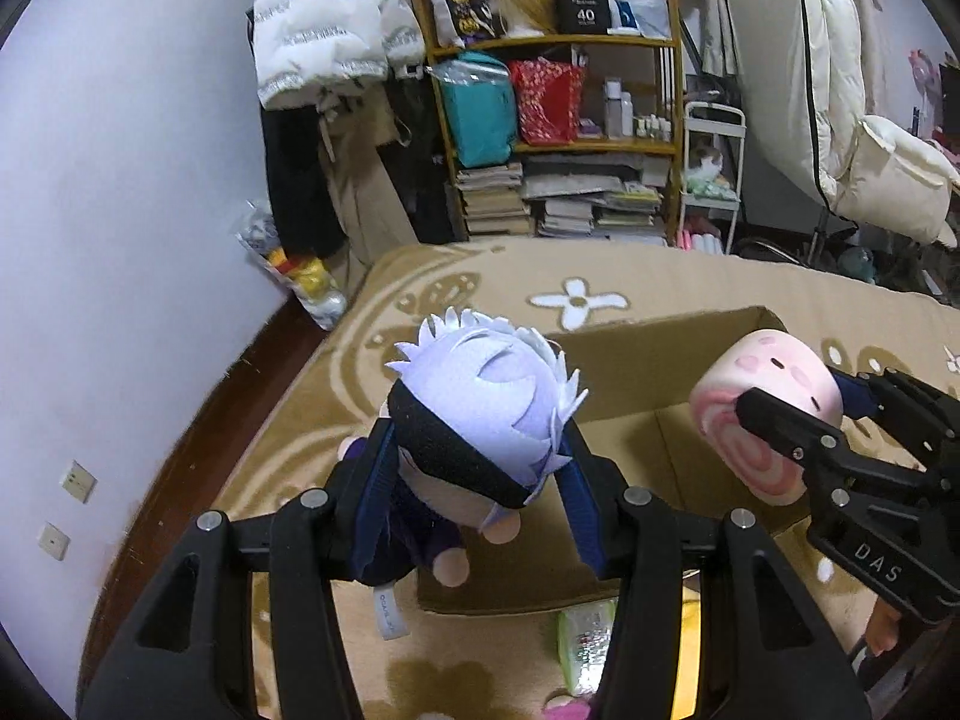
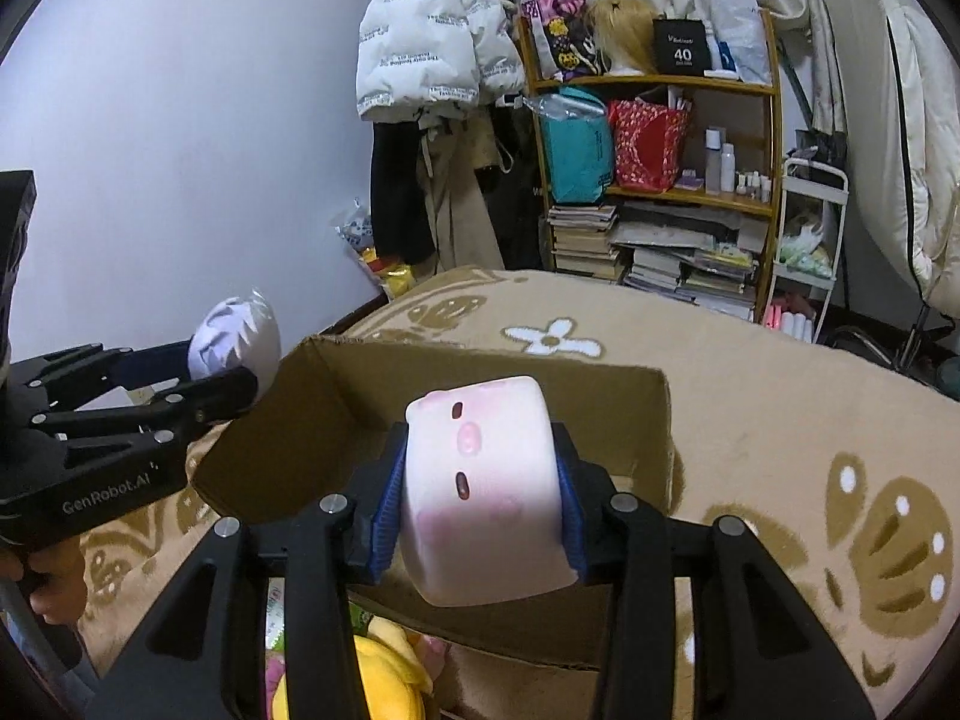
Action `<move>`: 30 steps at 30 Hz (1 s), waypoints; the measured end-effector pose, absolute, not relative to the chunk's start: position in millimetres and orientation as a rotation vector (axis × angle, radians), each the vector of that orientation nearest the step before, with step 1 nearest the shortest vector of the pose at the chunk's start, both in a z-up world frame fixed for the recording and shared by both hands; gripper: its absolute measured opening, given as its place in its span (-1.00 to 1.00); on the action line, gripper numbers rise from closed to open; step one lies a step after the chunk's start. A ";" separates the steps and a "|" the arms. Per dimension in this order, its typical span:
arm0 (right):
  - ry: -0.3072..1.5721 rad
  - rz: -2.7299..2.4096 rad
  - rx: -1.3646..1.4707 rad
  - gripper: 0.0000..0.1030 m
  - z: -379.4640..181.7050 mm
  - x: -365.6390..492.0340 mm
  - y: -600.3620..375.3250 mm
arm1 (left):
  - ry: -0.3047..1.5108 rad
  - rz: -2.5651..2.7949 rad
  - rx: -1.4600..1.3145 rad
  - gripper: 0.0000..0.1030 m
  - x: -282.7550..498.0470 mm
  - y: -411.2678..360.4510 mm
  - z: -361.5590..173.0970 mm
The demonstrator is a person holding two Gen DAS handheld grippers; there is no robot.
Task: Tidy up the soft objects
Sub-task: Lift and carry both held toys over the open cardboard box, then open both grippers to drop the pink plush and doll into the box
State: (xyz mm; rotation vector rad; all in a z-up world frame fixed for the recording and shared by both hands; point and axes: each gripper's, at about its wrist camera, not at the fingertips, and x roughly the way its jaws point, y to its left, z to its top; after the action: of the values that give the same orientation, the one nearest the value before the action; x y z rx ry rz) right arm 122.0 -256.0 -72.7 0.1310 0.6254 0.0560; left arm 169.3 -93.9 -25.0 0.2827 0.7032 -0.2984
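L gripper [image 1: 480, 480] was clamped on a white-haired doll [image 1: 480, 414], blue pads squeezing both sides of its head, held above the near-left edge of the box [image 1: 630, 372]. R gripper [image 2: 480, 498] was clamped on a pink plush cube [image 2: 480, 480], held over the open box. Both toys were off the blanket [image 2: 750, 372]. Near edge: yellow plush [image 2: 384, 660] lay on the blanket by the box. Far back: shelf [image 2: 660, 192] w/ books, bags.
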 end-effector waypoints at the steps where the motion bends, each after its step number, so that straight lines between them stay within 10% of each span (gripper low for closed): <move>1: 0.632 0.054 0.126 -0.08 -75.2 123.1 -256.0 | 0.712 -0.302 0.280 0.00 170.3 -94.4 -28.0; 16: 0.674 0.022 0.101 0.09 -83.4 125.0 -257.7 | 0.767 -0.345 0.309 0.35 171.0 -103.4 -42.5; 30: 0.594 -0.013 0.139 1.00 -58.5 99.1 -264.5 | 0.740 -0.329 0.274 0.82 160.4 -89.6 -21.9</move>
State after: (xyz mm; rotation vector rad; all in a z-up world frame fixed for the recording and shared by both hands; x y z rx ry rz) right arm 99.1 -264.5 -58.5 0.1387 0.5937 -0.0127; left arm 160.4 -89.6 -21.9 0.2739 0.7396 -0.3290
